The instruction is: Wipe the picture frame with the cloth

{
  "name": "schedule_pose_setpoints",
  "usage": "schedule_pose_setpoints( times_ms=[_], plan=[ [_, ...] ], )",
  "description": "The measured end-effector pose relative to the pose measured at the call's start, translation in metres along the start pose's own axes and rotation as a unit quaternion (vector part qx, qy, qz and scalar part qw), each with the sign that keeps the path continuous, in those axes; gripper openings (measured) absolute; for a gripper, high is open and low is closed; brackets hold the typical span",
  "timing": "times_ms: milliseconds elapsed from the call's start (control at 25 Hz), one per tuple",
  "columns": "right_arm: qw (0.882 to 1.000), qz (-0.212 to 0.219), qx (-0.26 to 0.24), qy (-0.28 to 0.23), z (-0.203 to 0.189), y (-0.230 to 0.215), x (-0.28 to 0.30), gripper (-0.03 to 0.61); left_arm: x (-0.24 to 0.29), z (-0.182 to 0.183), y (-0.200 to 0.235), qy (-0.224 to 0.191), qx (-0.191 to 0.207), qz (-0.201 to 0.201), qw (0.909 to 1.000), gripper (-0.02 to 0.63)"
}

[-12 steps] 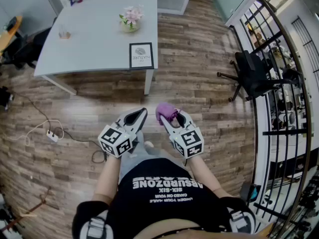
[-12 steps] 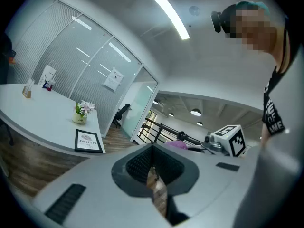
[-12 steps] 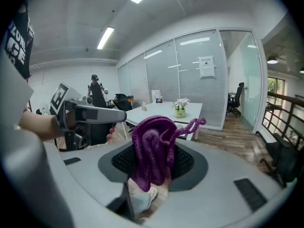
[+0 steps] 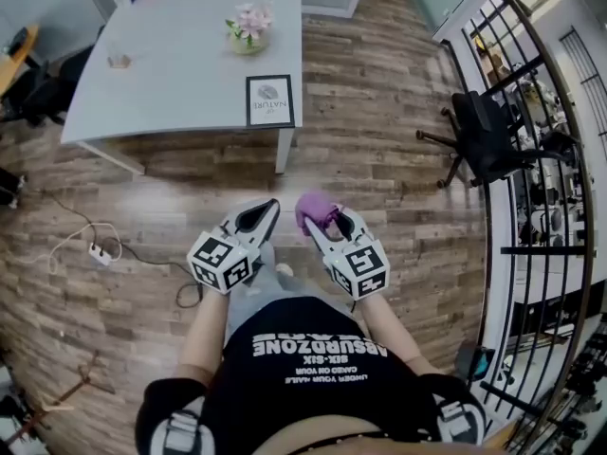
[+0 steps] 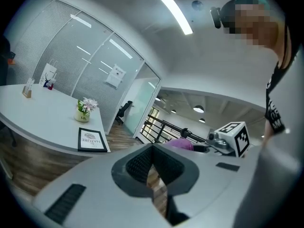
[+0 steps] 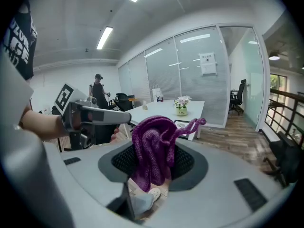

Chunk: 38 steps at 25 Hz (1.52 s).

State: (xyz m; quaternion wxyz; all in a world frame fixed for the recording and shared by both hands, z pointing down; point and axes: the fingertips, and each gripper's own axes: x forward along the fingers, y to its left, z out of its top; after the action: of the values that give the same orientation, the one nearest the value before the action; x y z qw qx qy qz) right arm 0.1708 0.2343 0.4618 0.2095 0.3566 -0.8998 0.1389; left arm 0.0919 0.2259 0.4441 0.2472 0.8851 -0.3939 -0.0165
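One picture frame (image 4: 269, 100), one cloth (image 4: 314, 209), one flower vase (image 4: 248, 28), one table (image 4: 180, 64)

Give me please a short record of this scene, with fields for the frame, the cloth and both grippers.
picture frame: lies on the white table, near its front corner; flower pot behind it
cloth: purple, bunched
right gripper: shut on the cloth, held away from the table
left gripper: shut, nothing between the jaws
wiping: not yet begun
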Motion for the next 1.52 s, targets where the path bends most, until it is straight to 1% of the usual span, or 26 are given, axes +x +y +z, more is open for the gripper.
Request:
schedule_pose_setpoints(
  times_ms=[200, 360, 560, 760, 1040, 1280, 1520],
  plan=[
    [1.000, 0.000, 0.000, -0.001, 0.016, -0.014, 0.033, 0.179, 0.019, 0.005, 0.043, 0.017, 0.007, 0.013, 0.9997, 0.014],
    [1.000, 0.005, 0.002, 0.003, 0.031, -0.025, 0.066, 0.179, 0.038, 0.010, 0.079, 0.037, 0.008, 0.015, 0.9992, 0.014],
    [1.000, 0.004, 0.007, 0.021, 0.041, -0.047, 0.113, 0.179, 0.074, 0.022, 0.123, 0.062, 0.018, 0.005, 0.9979, 0.014],
    [0.999, 0.008, 0.008, 0.042, 0.048, -0.062, 0.159, 0.179, 0.097, 0.032, 0.170, 0.087, 0.028, 0.005, 0.9958, 0.014],
    [0.997, 0.003, -0.017, 0.079, 0.051, -0.083, 0.219, 0.181, 0.110, 0.045, 0.227, 0.103, 0.037, 0.017, 0.9939, 0.014],
    [0.995, 0.001, -0.026, 0.097, 0.046, -0.092, 0.266, 0.181, 0.118, 0.035, 0.269, 0.135, 0.038, 0.024, 0.9898, 0.014],
    [0.992, -0.001, -0.020, 0.124, 0.031, -0.099, 0.302, 0.181, 0.133, 0.008, 0.295, 0.180, 0.023, 0.017, 0.9832, 0.015]
  ],
)
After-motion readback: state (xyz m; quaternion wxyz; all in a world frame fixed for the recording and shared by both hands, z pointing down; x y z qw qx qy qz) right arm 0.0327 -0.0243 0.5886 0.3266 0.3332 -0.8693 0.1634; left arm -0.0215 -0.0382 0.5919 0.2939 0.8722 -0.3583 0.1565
